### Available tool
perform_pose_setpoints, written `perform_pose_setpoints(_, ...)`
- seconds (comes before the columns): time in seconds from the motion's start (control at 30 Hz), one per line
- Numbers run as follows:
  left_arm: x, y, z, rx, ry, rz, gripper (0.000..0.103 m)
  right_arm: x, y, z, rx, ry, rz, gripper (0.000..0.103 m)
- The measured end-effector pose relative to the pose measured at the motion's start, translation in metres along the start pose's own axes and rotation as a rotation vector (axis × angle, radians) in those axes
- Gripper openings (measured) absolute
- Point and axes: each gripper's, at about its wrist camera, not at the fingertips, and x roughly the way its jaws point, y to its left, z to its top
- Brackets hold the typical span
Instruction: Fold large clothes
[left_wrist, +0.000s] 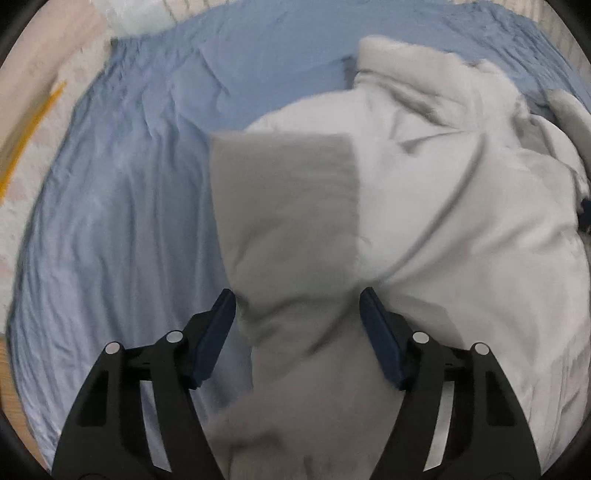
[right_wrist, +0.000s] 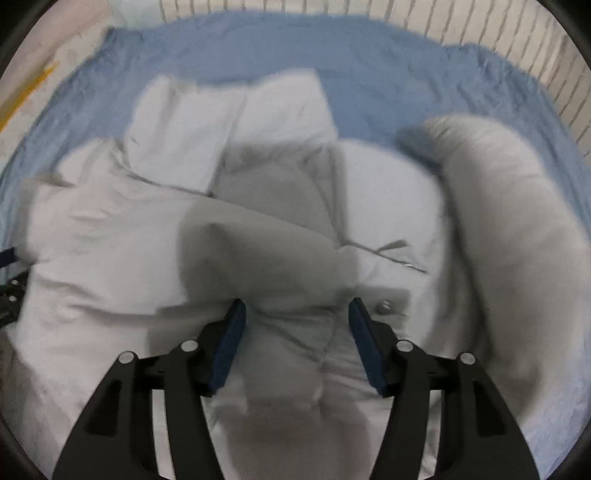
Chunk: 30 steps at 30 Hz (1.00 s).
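My fingers stood open on both grippers — left, right — each straddling a jacket fold, ready to pinch.

I count one pale grey garment, bunched up ahead of both tongs, and one blue sheet spread under it, showing to the left of my left tongs and beyond my right tongs. That makes two tongs, each with two dark blue fingertips set apart. On the garment I make out one metal snap, just right of the right tongs. Two cloth items in all; motion blur stops me counting sleeves.
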Motion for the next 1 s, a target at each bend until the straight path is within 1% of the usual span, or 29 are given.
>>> perform_pose_setpoints(0.03, -0.007, -0.003, -0.002, 0.0, -0.011, -0.01, 0.071, -0.012, -0.001, -0.003, 0.014, -0.031, 0.019, 0.062)
perform_pose_setpoints(0.1, -0.026, -0.015, -0.009, -0.016, -0.043, -0.066, 0.072, -0.03, 0.001, -0.011, 0.032, -0.074, 0.047, 0.069)
perform_pose_setpoints(0.17, -0.041, -0.031, -0.01, -0.017, -0.08, -0.1, 0.072, -0.037, 0.01, -0.018, 0.008, -0.099, 0.049, 0.07)
perform_pose_setpoints(0.2, -0.043, -0.041, -0.009, -0.003, -0.088, -0.1, 0.072, -0.037, 0.014, -0.02, -0.008, -0.104, 0.037, 0.07)
perform_pose_setpoints(0.23, -0.043, -0.052, -0.008, 0.011, -0.088, -0.082, 0.071, -0.033, 0.02, -0.025, -0.031, -0.103, 0.018, 0.069)
perform_pose_setpoints(0.27, -0.035, -0.06, -0.007, 0.032, -0.068, -0.054, 0.065, -0.026, 0.022, -0.027, -0.043, -0.087, 0.005, 0.061)
perform_pose_setpoints(0.3, -0.024, -0.061, -0.005, 0.036, -0.042, -0.057, 0.061, -0.02, 0.02, -0.028, -0.045, -0.069, 0.005, 0.053)
perform_pose_setpoints(0.33, -0.016, -0.059, 0.0, 0.028, -0.017, -0.076, 0.056, -0.014, 0.019, -0.033, -0.039, -0.045, 0.003, 0.036)
perform_pose_setpoints(0.37, -0.01, -0.058, 0.0, 0.011, 0.0, -0.096, 0.056, -0.009, 0.017, -0.037, -0.034, -0.032, -0.007, 0.033)
perform_pose_setpoints(0.43, -0.004, -0.061, 0.0, 0.017, 0.008, -0.096, 0.056, -0.002, 0.019, -0.045, -0.052, -0.009, -0.011, 0.032)
perform_pose_setpoints(0.5, 0.01, -0.064, 0.003, 0.032, 0.016, -0.085, 0.056, 0.007, 0.025, -0.047, -0.092, 0.003, -0.04, 0.031)
perform_pose_setpoints(0.57, 0.018, -0.064, 0.005, 0.044, 0.015, -0.063, 0.058, 0.019, 0.035, -0.046, -0.146, 0.008, -0.09, 0.031)
perform_pose_setpoints(0.63, 0.02, -0.065, 0.008, 0.039, 0.017, -0.06, 0.058, 0.024, 0.038, -0.042, -0.162, 0.018, -0.11, 0.031)
perform_pose_setpoints(0.73, 0.014, -0.057, 0.007, 0.02, 0.021, -0.097, 0.059, 0.022, 0.028, -0.035, -0.144, 0.052, -0.062, 0.032)
perform_pose_setpoints(0.77, 0.006, -0.042, 0.0, 0.014, 0.023, -0.114, 0.06, 0.016, 0.023, -0.033, -0.136, 0.065, -0.035, 0.032)
perform_pose_setpoints(0.8, -0.002, -0.037, -0.002, 0.009, 0.018, -0.13, 0.064, 0.01, 0.019, -0.03, -0.13, 0.069, -0.019, 0.033)
perform_pose_setpoints(0.83, -0.013, -0.032, -0.004, 0.005, -0.005, -0.138, 0.078, -0.006, 0.012, -0.029, -0.116, 0.044, -0.004, 0.038)
perform_pose_setpoints(0.87, -0.024, -0.027, -0.006, 0.002, -0.041, -0.132, 0.091, -0.024, 0.003, -0.026, -0.103, -0.001, -0.01, 0.052)
perform_pose_setpoints(0.9, -0.035, -0.024, -0.007, 0.003, -0.077, -0.116, 0.094, -0.042, -0.007, -0.023, -0.093, -0.048, -0.024, 0.058)
perform_pose_setpoints(0.93, -0.047, -0.019, -0.007, 0.01, -0.11, -0.101, 0.096, -0.058, -0.016, -0.019, -0.08, -0.086, -0.041, 0.062)
perform_pose_setpoints(1.0, -0.057, -0.014, -0.009, 0.022, -0.126, -0.099, 0.096, -0.078, -0.035, -0.011, -0.058, -0.125, -0.062, 0.062)
